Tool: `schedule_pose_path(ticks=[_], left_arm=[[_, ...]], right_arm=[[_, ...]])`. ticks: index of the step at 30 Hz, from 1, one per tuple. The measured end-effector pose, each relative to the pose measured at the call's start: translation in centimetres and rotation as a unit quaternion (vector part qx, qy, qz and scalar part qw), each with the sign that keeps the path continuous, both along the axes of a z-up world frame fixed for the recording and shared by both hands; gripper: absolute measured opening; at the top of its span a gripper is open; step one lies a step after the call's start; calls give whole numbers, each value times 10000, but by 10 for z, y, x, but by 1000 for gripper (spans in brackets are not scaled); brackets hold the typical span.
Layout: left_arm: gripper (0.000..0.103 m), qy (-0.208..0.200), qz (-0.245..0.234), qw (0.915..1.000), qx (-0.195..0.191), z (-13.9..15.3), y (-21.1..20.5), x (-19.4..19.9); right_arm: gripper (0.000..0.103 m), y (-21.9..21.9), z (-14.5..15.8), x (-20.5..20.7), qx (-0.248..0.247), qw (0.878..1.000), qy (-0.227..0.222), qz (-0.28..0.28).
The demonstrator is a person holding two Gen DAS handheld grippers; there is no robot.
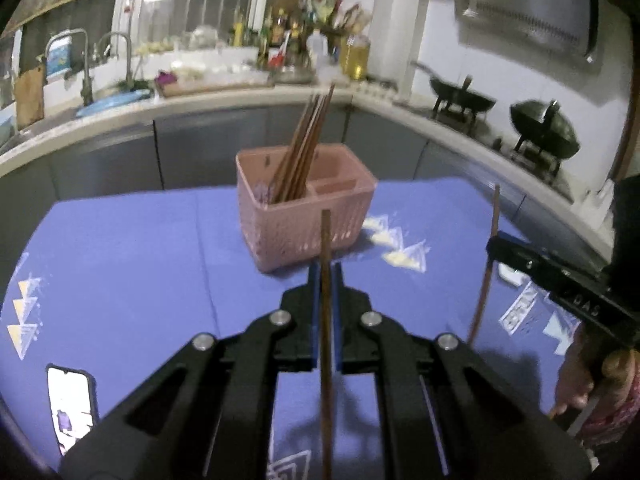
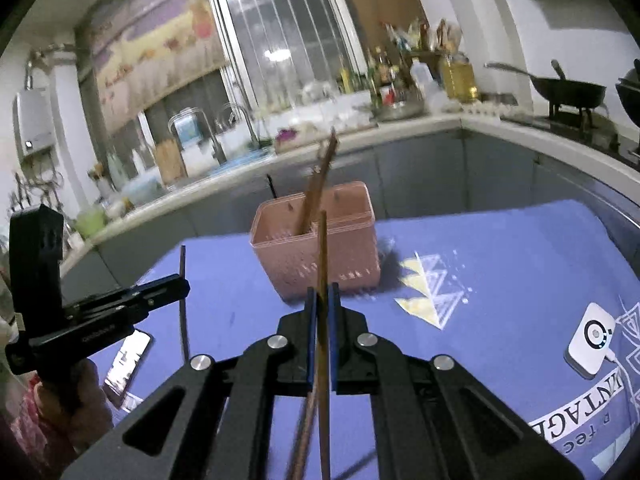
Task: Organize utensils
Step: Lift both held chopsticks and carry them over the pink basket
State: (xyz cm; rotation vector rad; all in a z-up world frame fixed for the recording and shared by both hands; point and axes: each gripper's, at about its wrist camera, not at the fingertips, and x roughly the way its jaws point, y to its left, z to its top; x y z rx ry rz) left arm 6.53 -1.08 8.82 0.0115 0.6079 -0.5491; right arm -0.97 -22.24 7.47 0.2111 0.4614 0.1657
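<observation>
A pink slotted utensil basket (image 1: 308,216) stands on the blue tablecloth (image 1: 140,260); it also shows in the right wrist view (image 2: 320,256). Several brown chopsticks (image 1: 306,144) lean in its left compartment. My left gripper (image 1: 326,276) is shut on one brown chopstick (image 1: 326,320), held upright just in front of the basket. My right gripper (image 2: 323,294) is shut on another chopstick (image 2: 323,280), also near the basket's front. The right gripper with its chopstick shows at the right of the left wrist view (image 1: 494,246). The left gripper shows at the left of the right wrist view (image 2: 182,282).
A phone (image 1: 72,408) lies on the cloth at front left. A small white device (image 2: 592,336) with a cable lies at right. Behind the table runs a kitchen counter (image 1: 224,100) with a sink, bottles and two black woks (image 1: 544,128).
</observation>
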Motion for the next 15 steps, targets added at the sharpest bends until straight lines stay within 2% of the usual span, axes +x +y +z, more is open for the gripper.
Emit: schedule_pose_path(ticks=[7, 15], left_arm=[[5, -90, -38, 9996, -250, 20, 10, -8], [5, -207, -135, 9994, -236, 20, 1, -14]], right_arm=[[6, 9, 13, 3, 52, 9998, -191, -43], [6, 6, 20, -11, 49, 9996, -211, -189]])
